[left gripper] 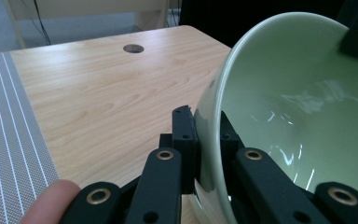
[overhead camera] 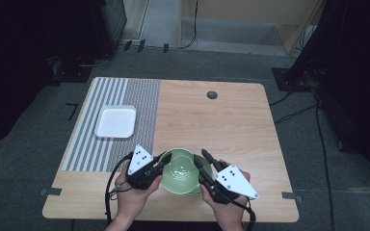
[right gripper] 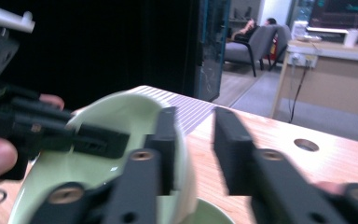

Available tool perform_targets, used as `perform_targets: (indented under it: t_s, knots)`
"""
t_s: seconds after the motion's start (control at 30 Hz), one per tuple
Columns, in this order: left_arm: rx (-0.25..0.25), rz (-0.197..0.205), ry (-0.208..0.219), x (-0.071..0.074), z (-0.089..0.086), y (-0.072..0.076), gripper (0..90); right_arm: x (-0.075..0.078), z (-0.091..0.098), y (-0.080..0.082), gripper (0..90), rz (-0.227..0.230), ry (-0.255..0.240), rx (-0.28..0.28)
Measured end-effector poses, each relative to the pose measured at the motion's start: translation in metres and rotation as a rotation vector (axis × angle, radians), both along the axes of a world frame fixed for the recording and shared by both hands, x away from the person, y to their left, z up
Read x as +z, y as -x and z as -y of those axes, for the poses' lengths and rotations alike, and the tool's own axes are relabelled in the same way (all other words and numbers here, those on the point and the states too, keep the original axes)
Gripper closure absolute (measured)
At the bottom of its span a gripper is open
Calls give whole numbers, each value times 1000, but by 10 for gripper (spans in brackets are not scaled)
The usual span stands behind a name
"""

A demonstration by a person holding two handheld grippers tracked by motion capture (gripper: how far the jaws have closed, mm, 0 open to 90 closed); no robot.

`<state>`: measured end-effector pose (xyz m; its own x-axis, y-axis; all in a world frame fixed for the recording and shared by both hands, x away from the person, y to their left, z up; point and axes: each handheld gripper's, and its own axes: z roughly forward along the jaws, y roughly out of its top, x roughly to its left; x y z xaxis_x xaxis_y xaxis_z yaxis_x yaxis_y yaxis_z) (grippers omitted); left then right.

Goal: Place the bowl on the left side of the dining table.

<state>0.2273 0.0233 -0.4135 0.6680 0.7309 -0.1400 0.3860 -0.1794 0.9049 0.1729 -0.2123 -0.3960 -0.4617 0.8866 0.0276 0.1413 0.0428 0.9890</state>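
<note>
The green bowl (overhead camera: pixel 179 171) is being clamped at its rim by the left tongs (overhead camera: pixel 163 160); the right tongs (overhead camera: pixel 201 159) are being held loosely open astride the opposite rim.

Pale green glossy bowl (overhead camera: pixel 179 171) — tilted, near table's front edge

Left claw (overhead camera: pixel 163 160) clamped tight; right claw (overhead camera: pixel 203 161) spread apart.

Bare wood (overhead camera: pixel 212 125) beyond bowl (overhead camera: pixel 179 171); tray (overhead camera: pixel 116 121) far-left.
</note>
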Motion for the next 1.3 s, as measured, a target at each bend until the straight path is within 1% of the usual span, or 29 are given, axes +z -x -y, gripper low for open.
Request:
perform_targets:
  t_s: [0.03,0.07,0.1,0.13,0.17,0.23,0.27,0.3,0.33,0.37,0.4,0.53,0.57,0.7,0.83,0.93,1.03,1.13,1.17,1.3]
  knots:
    - [1,-2,2,0,-1,-1,841,3,3,0,620,-13,-25,4]
    - [0,-4,5,0,-2,-1,841,5,7,-1,589,-20,-56,6]
    - [-2,-9,13,0,-3,-2,842,7,9,-1,547,-29,-68,1]
    - [-2,-9,13,0,-3,-2,842,7,9,-1,547,-29,-68,1]
    - [-3,-16,25,0,-4,-3,842,9,15,-4,462,-53,-80,-10]
    - [-3,-16,41,2,-7,-4,842,10,19,-5,421,-71,-89,-18]
    - [-5,-17,43,2,-8,-4,841,10,22,-7,385,-82,-93,-19]
    - [-5,-17,43,2,-8,-4,842,10,22,-7,385,-82,-93,-19]
    - [-2,-17,45,3,-10,-5,842,9,25,-9,351,-98,-99,-24]
    - [2,-16,47,3,-12,-5,842,9,28,-11,285,-116,-115,-21]
    - [7,-18,52,4,-15,-7,842,7,33,-13,181,-137,-134,-12]
    - [12,-21,61,5,-24,-11,842,7,40,-12,188,-148,-151,-32]
    - [17,-18,63,6,-26,-12,842,6,43,-13,183,-151,-155,-28]
    - [32,-18,71,7,-34,-14,842,5,48,-14,186,-154,-157,-39]
    - [51,-24,85,7,-42,-18,842,1,55,-17,177,-177,-152,-51]
    - [62,-30,93,6,-48,-21,842,-4,61,-20,177,-191,-149,-69]
    - [70,-36,113,6,-54,-23,842,-10,69,-23,178,-210,-153,-91]
    - [90,-29,98,5,-57,-24,842,-17,77,-27,177,-230,-141,-130]
    - [96,-28,96,4,-58,-25,842,-19,79,-28,175,-237,-142,-135]
    - [112,-32,100,3,-63,-27,842,-29,89,-33,171,-273,-133,-163]
